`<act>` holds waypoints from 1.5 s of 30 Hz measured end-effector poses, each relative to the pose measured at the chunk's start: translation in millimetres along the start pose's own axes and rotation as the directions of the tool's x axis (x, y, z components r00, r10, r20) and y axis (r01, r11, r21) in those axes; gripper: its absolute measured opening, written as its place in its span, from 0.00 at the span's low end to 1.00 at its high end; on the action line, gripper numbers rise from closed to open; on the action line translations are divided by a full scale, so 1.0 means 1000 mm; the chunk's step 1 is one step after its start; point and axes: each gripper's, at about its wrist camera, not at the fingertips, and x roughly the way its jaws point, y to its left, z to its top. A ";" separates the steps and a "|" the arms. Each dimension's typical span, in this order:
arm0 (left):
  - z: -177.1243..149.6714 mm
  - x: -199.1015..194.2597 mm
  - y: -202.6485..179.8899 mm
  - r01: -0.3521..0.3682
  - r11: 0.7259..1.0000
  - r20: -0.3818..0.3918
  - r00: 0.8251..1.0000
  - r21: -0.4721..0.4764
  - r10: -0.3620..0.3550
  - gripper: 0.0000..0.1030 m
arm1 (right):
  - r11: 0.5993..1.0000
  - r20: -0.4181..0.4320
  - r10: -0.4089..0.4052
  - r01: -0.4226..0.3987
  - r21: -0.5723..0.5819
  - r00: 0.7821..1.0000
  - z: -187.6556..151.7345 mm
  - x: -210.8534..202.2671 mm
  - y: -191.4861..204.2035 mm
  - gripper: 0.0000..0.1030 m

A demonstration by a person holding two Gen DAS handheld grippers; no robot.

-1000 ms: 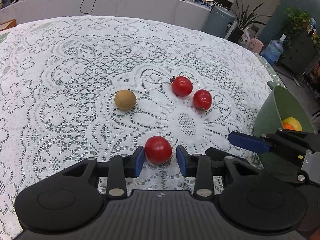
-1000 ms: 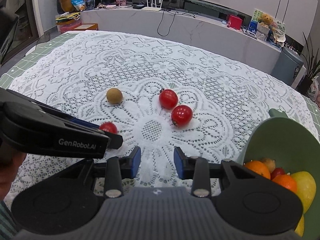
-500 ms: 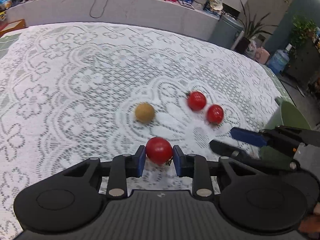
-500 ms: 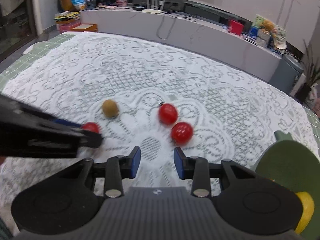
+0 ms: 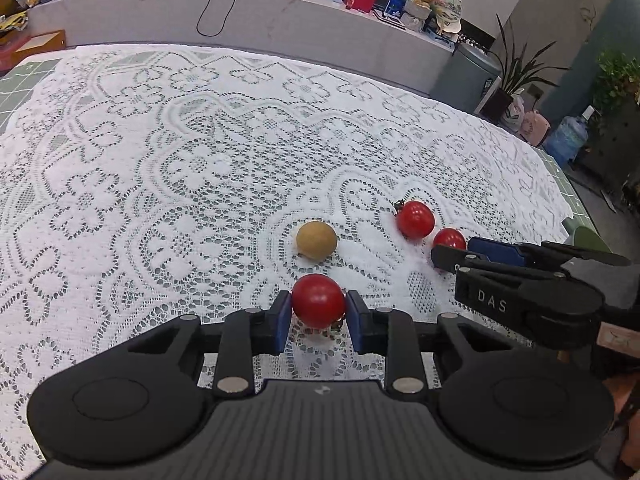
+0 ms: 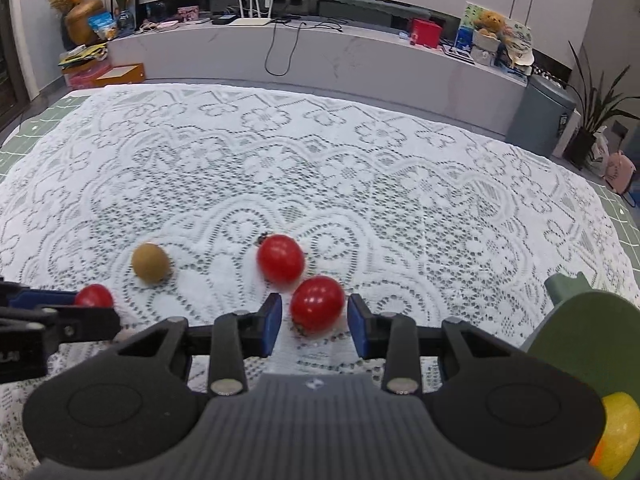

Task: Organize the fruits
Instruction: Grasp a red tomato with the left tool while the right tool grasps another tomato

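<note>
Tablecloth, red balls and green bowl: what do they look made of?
Tablecloth: white openwork lace, probably cotton or synthetic, matte; holes show the darker table beneath. Red balls, such as the one between the left jaws: smooth glossy skin with sharp highlights and a dried stem bit, so likely real cherry tomatoes, possibly plastic. Green bowl: matte, uniform olive, probably plastic; ceramic is possible.

We seem to be in a home living room. Our desk (image 6: 360,152) wears a white lace cloth (image 6: 400,200); behind it a long pale ledge (image 6: 360,60) carries a router (image 6: 254,20), a plush toy (image 6: 490,24) and snack bags (image 6: 102,26), with potted plants (image 6: 596,120) and a water jug (image 5: 566,136) alongside.
</note>
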 end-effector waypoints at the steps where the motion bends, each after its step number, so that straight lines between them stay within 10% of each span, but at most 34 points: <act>1: 0.000 0.000 0.000 0.000 1.000 0.000 1.000 0.000 0.000 0.31 | 1.000 -0.002 0.008 -0.008 0.007 1.000 0.000 0.001 -0.002 0.30; 14: -0.003 -0.006 -0.002 -0.005 1.000 0.001 1.000 0.010 0.005 0.31 | 1.000 0.002 0.023 -0.023 0.019 1.000 -0.001 -0.003 -0.004 0.26; 45: -0.015 -0.065 -0.074 0.088 0.986 0.079 0.992 0.144 -0.100 0.31 | 0.991 0.159 0.126 -0.118 -0.059 0.979 -0.047 -0.154 -0.024 0.26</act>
